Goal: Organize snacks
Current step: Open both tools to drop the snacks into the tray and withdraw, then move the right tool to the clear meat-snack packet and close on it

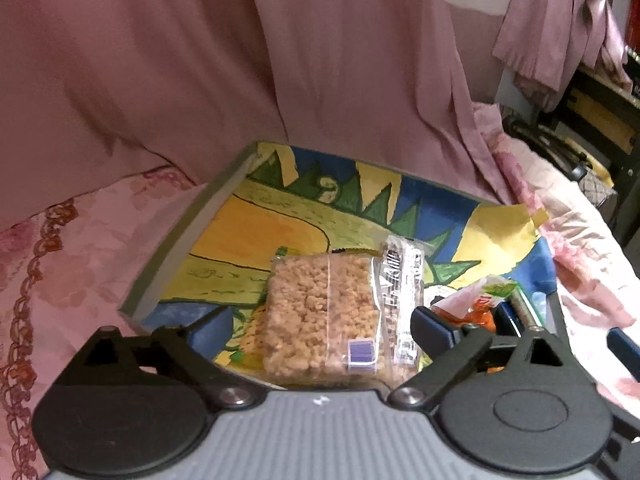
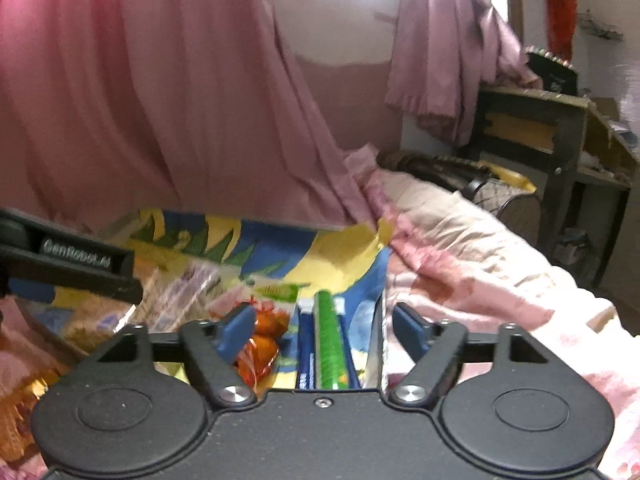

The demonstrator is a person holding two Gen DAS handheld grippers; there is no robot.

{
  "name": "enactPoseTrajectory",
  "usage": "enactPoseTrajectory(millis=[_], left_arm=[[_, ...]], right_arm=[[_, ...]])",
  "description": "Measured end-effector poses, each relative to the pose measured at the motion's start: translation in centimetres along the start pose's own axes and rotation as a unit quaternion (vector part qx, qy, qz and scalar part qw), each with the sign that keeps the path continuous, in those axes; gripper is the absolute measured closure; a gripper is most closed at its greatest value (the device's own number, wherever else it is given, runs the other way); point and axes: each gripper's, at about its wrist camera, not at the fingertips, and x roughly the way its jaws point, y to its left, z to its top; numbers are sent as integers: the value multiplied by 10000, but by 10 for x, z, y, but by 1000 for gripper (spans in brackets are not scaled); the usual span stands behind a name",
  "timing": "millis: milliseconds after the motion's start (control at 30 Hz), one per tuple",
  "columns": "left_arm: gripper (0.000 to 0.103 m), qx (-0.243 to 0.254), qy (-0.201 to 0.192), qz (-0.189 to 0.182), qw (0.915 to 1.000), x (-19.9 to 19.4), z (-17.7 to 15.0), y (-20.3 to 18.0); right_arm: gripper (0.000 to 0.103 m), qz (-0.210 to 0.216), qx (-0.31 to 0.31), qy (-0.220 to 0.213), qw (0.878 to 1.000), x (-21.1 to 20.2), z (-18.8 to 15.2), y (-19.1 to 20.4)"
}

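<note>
A clear glossy plastic wrapper point(image 1: 332, 316) covers the rough, grainy bar; the painted board point(image 1: 256, 232) looks matt, the pink curtain point(image 1: 200, 60) soft cloth.

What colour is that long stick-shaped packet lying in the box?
Bright green, lying on dark blue packets; clearest in the right wrist view.

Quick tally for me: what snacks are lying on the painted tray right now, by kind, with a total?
Crispy rice bar in clear wrapper: 1
Orange snack pack: 1
Green stick pack: 1
Blue stick pack: 1
Total: 4 on the painted tray; anything hidden under the gripper bodies is not counted.
</note>
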Motion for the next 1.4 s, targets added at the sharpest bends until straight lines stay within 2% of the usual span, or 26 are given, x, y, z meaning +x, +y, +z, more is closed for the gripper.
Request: enactPoseTrajectory(millis=[133,367,633,1067,1400], left_arm=[[1,-172,-195,-47,9997,-21,-5,7],[1,-267,-435,-144,9986,-60,-20,21],[1,-239,-665,-254,9972,-108,-45,45],[1,20,-1118,-377,9930,-166,-91,69],[1,256,-989,-398,9940,-177,-127,82]], right_arm=[[7,-40,135,-331,9994,-23,2,-7],[1,-45,446,-769,9960,-71,-3,-9],[1,-15,489,-1187,9917,-130,-10,9],[1,-81,614,-1088,9921,-205,-37,25],[1,-248,730,-604,9952,-236,-64,35]])
